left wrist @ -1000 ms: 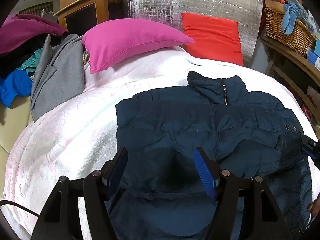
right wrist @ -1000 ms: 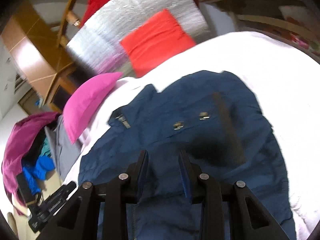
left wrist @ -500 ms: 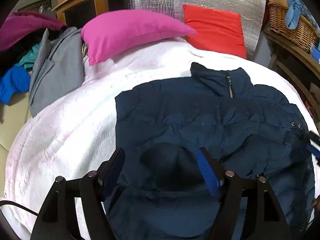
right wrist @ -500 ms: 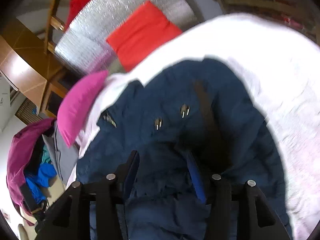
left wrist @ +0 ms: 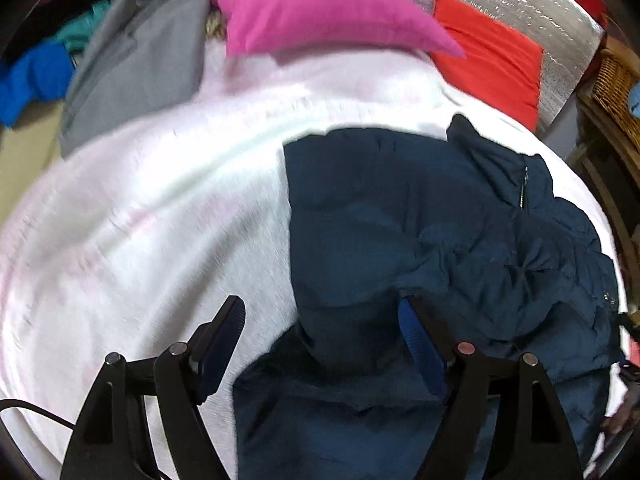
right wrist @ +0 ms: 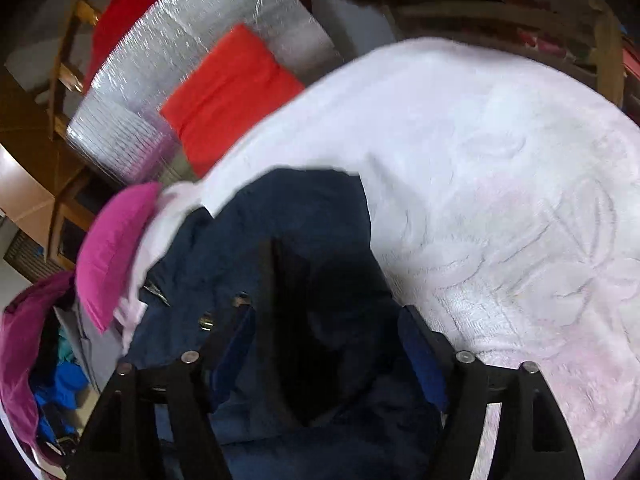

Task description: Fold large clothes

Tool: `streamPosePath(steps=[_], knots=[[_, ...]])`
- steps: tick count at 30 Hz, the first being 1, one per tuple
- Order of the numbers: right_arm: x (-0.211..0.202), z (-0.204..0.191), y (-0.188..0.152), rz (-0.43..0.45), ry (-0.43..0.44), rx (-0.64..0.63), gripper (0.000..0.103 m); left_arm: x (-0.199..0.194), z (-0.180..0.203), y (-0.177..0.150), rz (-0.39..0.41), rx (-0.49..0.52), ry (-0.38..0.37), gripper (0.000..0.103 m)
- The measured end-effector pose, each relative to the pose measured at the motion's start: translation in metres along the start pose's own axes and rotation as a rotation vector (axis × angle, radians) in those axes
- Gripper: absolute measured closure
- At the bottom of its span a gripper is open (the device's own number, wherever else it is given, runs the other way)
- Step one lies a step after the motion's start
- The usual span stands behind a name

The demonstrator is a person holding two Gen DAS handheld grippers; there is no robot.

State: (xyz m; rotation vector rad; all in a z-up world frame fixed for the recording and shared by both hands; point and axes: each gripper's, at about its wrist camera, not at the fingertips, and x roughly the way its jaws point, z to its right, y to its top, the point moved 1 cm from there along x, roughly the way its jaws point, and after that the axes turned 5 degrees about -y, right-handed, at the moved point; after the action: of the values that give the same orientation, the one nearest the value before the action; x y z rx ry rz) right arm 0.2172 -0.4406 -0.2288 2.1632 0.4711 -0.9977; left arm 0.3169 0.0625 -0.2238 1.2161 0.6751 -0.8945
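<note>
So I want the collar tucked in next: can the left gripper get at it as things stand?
Probably yes. The left gripper is open over the jacket hem, and the collar lies uncovered further up the bed, with only flat jacket between them.

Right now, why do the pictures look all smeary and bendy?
Left wrist view: the white blanket and pink pillow are streaked with motion blur, while the left claw stays sharp. Right wrist view: the red cushion and navy jacket are blurred, a dark shadow lies on the jacket, and the fisheye lens bends everything round.
</note>
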Motion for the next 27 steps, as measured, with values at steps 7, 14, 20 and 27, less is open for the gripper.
streamPosePath(steps=[7,14,20,27], knots=[[0.000,-0.030,-0.005,0.038,-0.027,-0.207,0.075,0.007,-0.010,-0.001,-0.047,-0.106,-0.118,0.032],[0.007,-0.020,-0.003,0.022,-0.021,-0.137,0.077,0.011,-0.001,0.000,-0.044,-0.065,-0.061,0.031],[-0.009,-0.006,0.003,0.024,0.074,-0.013,0.045,-0.008,0.001,0.003,0.029,-0.007,0.025,0.031],[-0.024,-0.003,0.008,0.082,0.050,-0.049,0.032,-0.033,0.008,0.006,0.133,0.044,0.048,0.031]])
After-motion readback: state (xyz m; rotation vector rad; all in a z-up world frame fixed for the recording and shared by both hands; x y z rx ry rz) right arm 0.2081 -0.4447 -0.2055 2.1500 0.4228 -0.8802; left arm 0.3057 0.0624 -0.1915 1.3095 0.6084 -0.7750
